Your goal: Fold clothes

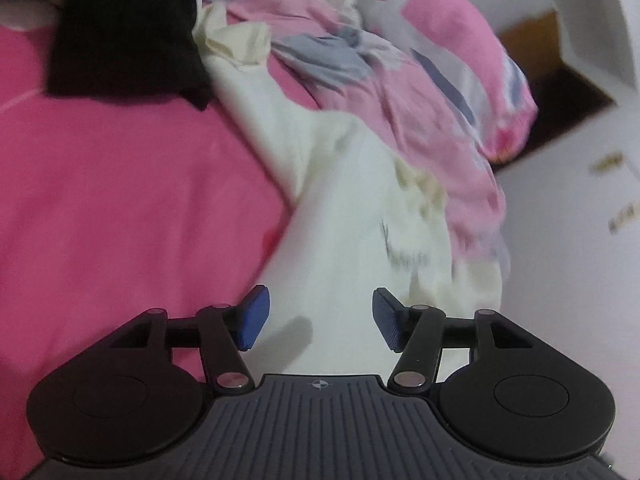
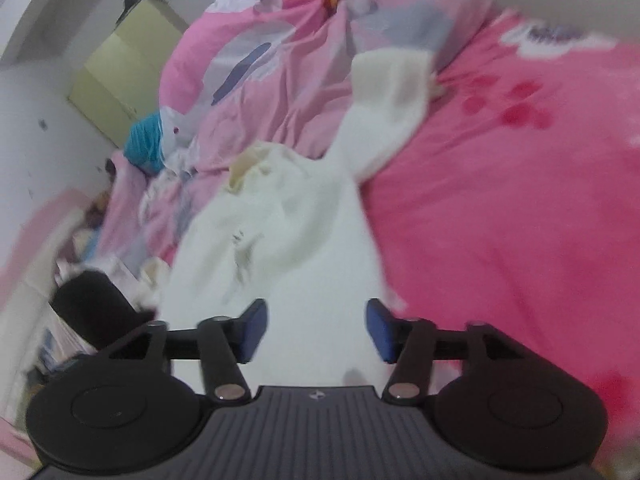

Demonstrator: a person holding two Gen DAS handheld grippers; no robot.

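I see a cardboard box point(image 1: 560, 76) beyond the bed point(image 1: 120, 200), contents hidden. The white garment point(image 1: 340, 216) lies crumpled on the bed, beneath both my left gripper point(image 1: 321, 318) and right gripper point(image 2: 316, 330), jaws apart, gripping nothing.

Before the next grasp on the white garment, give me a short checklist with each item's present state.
1. Left gripper open: ok, blue pads apart.
2. Right gripper open: ok.
3. Crumpled white fabric garment lies between both grippers' fingers: ok.
4. Garment spread flat for folding: not ok, bunched and partly against the pink patterned quilt.
5. Folded black cloth apart from the fold area on the pink bedsheet: ok.
6. Pads touching fabric: cannot tell, blurred.
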